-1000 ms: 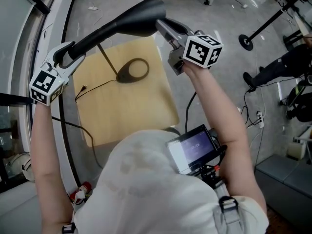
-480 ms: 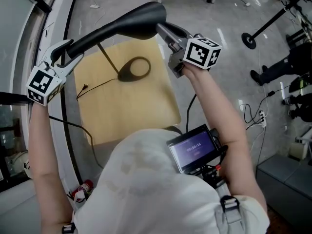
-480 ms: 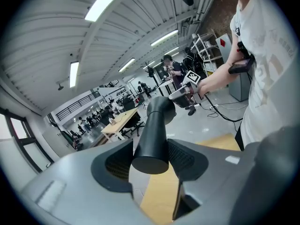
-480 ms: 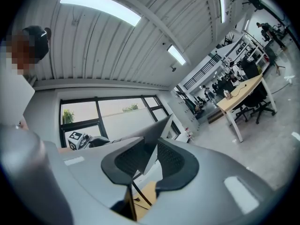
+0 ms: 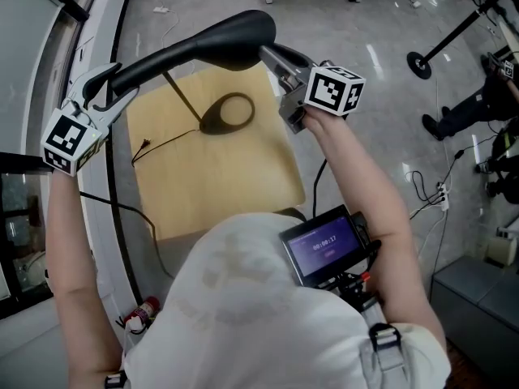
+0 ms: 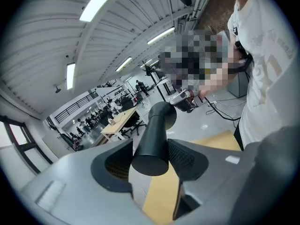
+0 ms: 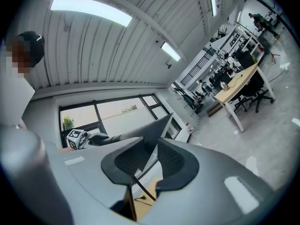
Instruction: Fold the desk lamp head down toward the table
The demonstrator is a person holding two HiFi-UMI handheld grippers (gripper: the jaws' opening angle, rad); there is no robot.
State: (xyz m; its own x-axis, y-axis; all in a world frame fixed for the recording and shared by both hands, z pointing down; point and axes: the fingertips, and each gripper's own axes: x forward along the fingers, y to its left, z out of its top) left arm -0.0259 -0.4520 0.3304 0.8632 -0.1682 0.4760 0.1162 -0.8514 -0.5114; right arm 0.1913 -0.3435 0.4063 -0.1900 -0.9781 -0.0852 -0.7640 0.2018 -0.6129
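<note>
The black desk lamp stands on a wooden table [image 5: 211, 177] by its oval ring base [image 5: 225, 113], with a thin stem rising from it. Its long arm [image 5: 154, 61] runs from the left up to the flared lamp head [image 5: 235, 39]. My left gripper [image 5: 105, 87] is shut on the round end of the arm, which shows as a black tube [image 6: 152, 139] between the jaws of the left gripper [image 6: 152, 159]. My right gripper [image 5: 272, 55] is shut on the thin edge of the lamp head [image 7: 152, 128], seen between the pads of the right gripper [image 7: 149, 156].
The lamp's cable [image 5: 162, 144] trails over the table to its left edge. A curved window rail [image 5: 109, 217] runs along the left. A small screen device [image 5: 324, 245] hangs at the person's chest. A floor stand [image 5: 413, 67] and a person's legs [image 5: 462, 112] are at the far right.
The right gripper and the lamp head have sunk slightly and rolled a little. The left gripper has stayed nearly still on the arm.
</note>
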